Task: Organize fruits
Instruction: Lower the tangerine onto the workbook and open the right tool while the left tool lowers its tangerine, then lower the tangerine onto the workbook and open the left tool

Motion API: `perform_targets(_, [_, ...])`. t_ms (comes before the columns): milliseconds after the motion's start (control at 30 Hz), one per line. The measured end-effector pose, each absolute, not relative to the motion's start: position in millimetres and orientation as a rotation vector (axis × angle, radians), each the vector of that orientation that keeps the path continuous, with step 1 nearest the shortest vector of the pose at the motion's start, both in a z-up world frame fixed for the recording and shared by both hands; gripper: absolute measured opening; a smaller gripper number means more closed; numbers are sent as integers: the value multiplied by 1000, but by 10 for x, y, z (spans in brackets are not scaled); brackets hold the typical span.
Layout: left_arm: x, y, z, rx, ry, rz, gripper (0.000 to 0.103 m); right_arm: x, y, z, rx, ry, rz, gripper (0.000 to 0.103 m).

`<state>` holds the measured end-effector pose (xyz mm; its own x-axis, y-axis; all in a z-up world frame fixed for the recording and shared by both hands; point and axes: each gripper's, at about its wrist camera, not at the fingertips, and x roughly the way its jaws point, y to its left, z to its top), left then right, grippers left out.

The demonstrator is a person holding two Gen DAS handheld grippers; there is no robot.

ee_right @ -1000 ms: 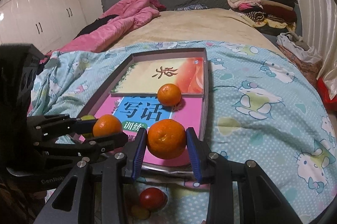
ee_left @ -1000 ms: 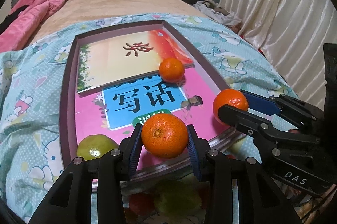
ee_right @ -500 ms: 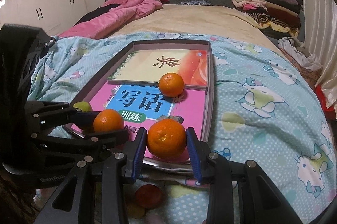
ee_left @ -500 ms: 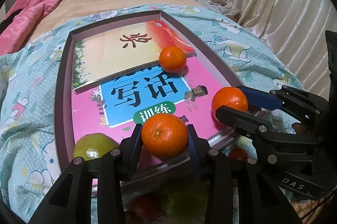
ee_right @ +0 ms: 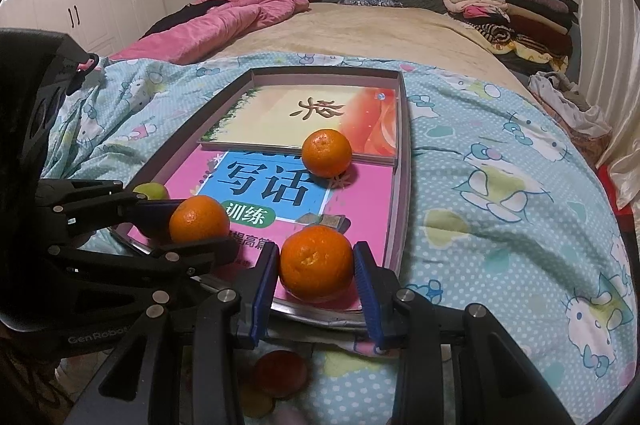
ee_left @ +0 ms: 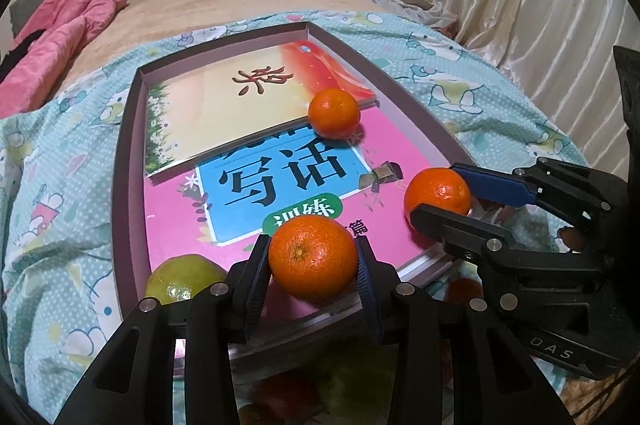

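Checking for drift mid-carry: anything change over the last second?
Both views tip slightly further down onto the tray. No grasp or release: left gripper and right gripper each stay clamped on an orange. The loose orange and green fruit lie unmoved in the tray.

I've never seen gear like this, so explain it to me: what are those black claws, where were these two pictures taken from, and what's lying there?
No robot: a person carries a hand-held gripper in each hand, each with a camera looking along its fingers. One picture comes from the left hand-held gripper, the other from the right hand-held gripper. Each clamps an orange: the left orange, the right orange. They hover over a shallow tray on a bed, holding two books, a loose orange and a green fruit.
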<state>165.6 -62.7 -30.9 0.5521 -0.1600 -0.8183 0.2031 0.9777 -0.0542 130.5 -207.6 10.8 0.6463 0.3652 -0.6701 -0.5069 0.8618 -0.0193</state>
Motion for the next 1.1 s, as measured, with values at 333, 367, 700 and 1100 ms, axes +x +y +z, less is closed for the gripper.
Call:
perform_targets(333, [1651, -618, -312, 62, 955, -206, 42, 1308, -2066, 76, -246, 706, 494, 39])
perform_targets(367, [1648, -617, -313, 62, 954, -206, 42, 1303, -2057, 80, -245, 705, 494, 39])
perform_targets(700, [1640, -610, -310, 56, 951, -207, 42, 1290, -2049, 86, -258, 700, 489, 39])
perform_targets(1100, [1635, -603, -305, 45, 953, -205, 42, 1264, -2115, 163, -226, 674, 478, 52])
